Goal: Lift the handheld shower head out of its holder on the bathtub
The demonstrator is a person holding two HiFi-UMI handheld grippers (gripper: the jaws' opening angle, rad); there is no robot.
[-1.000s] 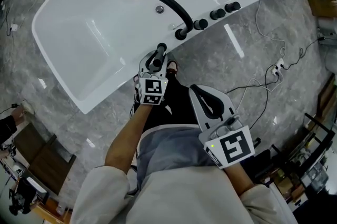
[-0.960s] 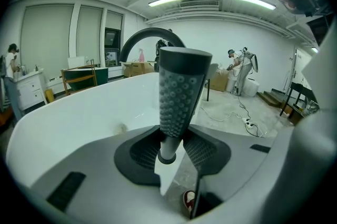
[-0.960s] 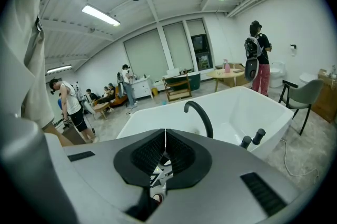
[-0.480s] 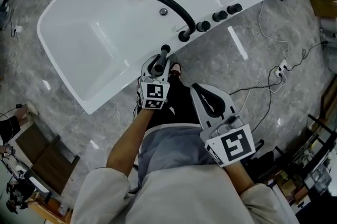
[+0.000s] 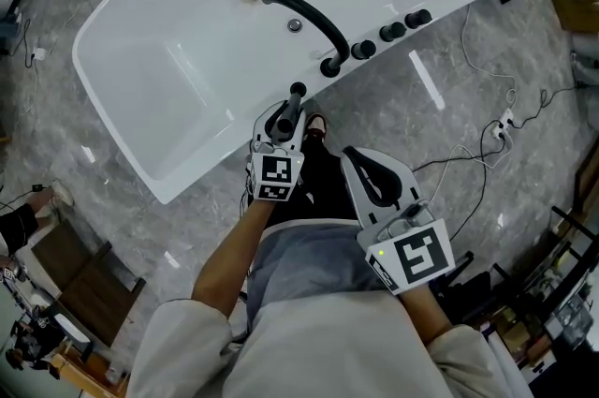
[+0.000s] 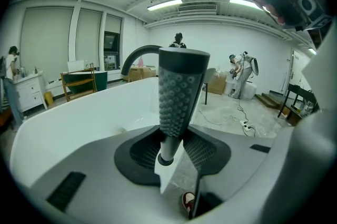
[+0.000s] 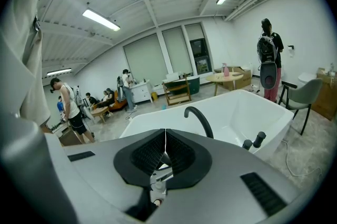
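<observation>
Bright even light from ceiling tubes (image 6: 165, 5); glare streaks on the bathtub (image 5: 178, 68); gripper views fisheye-warped, corners black

Your dark, nub-faced shower head (image 6: 178, 92) stands upright, clamped in your left tongs (image 5: 284, 117), beside the white bathtub (image 5: 211, 157) rim.

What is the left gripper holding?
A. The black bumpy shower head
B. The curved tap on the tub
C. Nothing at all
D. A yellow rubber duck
A: in the left gripper view, the left gripper has its jaws closed on the stem of the black, dotted shower head, which stands up between them.
</observation>
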